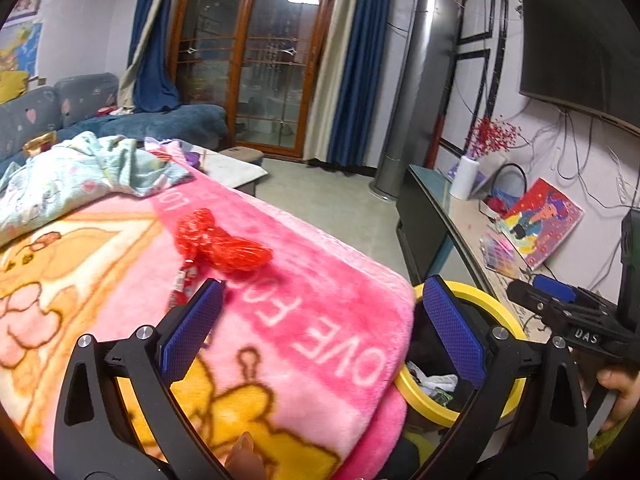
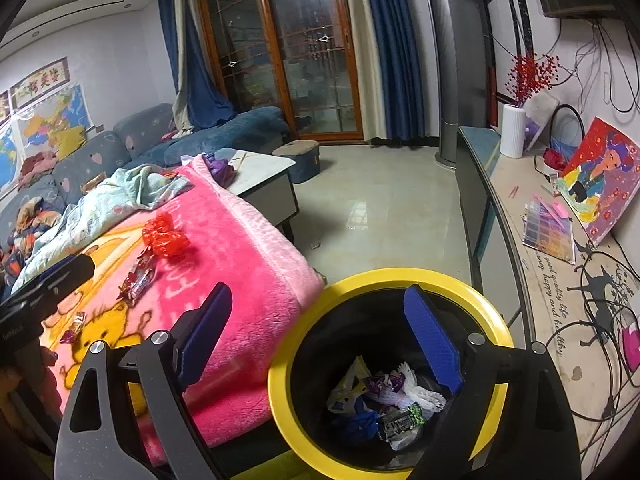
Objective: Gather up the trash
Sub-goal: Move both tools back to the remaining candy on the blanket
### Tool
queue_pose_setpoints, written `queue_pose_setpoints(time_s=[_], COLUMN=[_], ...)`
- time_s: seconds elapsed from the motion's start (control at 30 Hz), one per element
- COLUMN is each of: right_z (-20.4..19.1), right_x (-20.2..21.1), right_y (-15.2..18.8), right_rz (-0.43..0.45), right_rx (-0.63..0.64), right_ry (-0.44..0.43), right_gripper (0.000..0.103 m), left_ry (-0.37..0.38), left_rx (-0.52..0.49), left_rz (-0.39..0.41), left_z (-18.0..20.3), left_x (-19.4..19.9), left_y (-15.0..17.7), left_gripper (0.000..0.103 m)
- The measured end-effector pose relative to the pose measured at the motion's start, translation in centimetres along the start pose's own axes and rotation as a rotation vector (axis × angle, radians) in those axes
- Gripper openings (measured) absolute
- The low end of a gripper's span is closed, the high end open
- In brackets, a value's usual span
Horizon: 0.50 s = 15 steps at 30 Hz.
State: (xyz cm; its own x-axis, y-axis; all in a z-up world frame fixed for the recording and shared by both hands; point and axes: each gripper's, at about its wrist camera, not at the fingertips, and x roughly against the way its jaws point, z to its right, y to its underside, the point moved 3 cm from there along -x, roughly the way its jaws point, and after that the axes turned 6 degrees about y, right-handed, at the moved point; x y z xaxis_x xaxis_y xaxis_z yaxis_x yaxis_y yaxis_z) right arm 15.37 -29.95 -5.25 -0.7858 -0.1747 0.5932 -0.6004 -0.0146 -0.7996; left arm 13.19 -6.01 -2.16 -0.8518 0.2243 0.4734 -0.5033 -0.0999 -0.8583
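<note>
A crumpled red plastic wrapper (image 1: 218, 242) lies on the pink blanket (image 1: 304, 280), with a small red-and-white candy wrapper (image 1: 182, 284) beside it. My left gripper (image 1: 320, 316) is open and empty, just short of them. My right gripper (image 2: 320, 328) is open and empty above the yellow-rimmed black trash bin (image 2: 384, 276), which holds several wrappers (image 2: 384, 396). In the right wrist view the red wrapper (image 2: 165, 236), a candy wrapper (image 2: 138, 280) and a smaller wrapper (image 2: 74, 328) lie on the blanket (image 2: 248, 248). The bin (image 1: 480, 296) stands at the blanket's right edge.
A light blue garment (image 1: 76, 176) is bunched at the blanket's far end. A coffee table (image 2: 264, 172) and a blue sofa (image 2: 224, 128) lie beyond. A long TV bench (image 2: 560, 280) with a painting (image 2: 600, 176) and a white vase (image 2: 513, 130) runs along the right wall.
</note>
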Motion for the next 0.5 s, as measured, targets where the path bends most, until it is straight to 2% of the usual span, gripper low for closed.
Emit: queue_pose_setpoints(time_s=[0.5], right_z=[-5.3], right_x=[-0.3], right_y=[-0.3], right_rz=[-0.01], right_rx=[0.095], right_ry=[-0.076], right_gripper=[0.086], left_ry=[-0.082], left_rx=[0.056], left_rz=[0.045], left_z=[-4.5], left_x=[2.4], left_y=[-0.6], left_gripper=[0.092])
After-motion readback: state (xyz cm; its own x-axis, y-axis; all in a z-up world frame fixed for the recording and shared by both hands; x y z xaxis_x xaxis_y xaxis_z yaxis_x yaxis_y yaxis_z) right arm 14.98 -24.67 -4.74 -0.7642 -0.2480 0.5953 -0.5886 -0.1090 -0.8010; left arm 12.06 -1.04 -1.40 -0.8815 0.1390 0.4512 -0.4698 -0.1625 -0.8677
